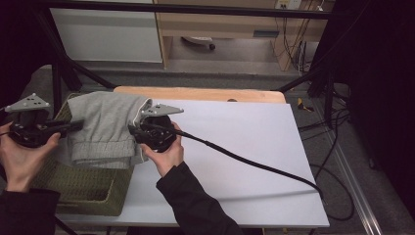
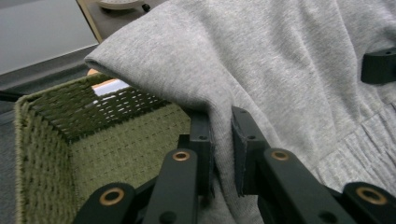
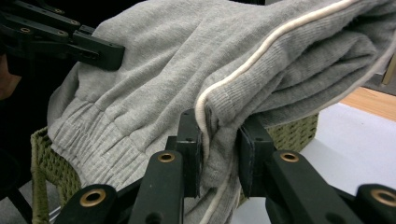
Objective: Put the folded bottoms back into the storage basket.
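- White tabletop (image 1: 244,147) fills the middle of my high view, with a wooden edge at its far side and dark floor and cables on the right of the frame.
- I've got the grey folded garment (image 1: 105,129) at left of centre in the high view, held up over the green woven basket (image 1: 88,188) that sits at the table's lower left corner.
- My left gripper (image 1: 73,126) comes in from the left edge; in the left gripper view its jaws are pinching a fold of the grey fabric, with the basket's open inside below and to the left.
- My right gripper (image 1: 133,131) is on the garment's right side, its cable (image 1: 254,164) trailing across the white top toward lower right.
- In the right gripper view its jaws are clamped on the folded edge with the cream piping (image 3: 261,46), ribbed cuff (image 3: 93,144) hanging at lower left.
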`<act>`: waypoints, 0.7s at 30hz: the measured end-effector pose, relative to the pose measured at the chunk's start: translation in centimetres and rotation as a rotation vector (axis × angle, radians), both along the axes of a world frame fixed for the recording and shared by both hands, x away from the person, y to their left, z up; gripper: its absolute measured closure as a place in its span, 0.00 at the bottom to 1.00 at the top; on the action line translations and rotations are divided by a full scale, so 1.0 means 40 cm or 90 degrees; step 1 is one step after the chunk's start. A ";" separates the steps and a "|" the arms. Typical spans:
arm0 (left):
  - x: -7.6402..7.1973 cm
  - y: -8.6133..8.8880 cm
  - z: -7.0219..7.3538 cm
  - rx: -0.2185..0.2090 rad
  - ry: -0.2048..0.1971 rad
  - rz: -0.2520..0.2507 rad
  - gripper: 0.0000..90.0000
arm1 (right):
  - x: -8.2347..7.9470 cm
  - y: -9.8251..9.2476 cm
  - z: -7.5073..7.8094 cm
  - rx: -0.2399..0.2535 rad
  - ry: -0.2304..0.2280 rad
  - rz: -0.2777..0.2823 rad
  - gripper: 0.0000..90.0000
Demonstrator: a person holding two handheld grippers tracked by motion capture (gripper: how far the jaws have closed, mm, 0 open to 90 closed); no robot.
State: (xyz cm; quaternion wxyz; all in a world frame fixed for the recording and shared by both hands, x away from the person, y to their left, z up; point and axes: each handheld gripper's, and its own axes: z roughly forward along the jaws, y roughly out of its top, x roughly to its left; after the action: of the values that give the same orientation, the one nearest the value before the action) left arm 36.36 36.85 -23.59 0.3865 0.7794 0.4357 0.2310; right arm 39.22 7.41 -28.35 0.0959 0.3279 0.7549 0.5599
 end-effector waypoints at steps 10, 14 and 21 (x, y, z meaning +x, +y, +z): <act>-0.004 0.040 -0.003 0.007 -0.002 0.023 0.89 | -0.004 0.051 0.005 -0.007 -0.007 0.008 0.82; -0.004 0.061 -0.007 0.006 0.000 0.033 0.89 | -0.003 0.073 0.002 -0.007 -0.006 0.012 0.82; 0.000 0.090 -0.019 0.008 0.005 0.049 0.90 | -0.001 0.109 -0.010 -0.012 -0.007 0.017 0.82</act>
State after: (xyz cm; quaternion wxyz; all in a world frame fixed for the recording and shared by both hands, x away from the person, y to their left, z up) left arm 36.37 40.46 -24.35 0.3707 0.7652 0.4658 0.2451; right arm 39.20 11.75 -28.74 0.0954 0.3137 0.7639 0.5558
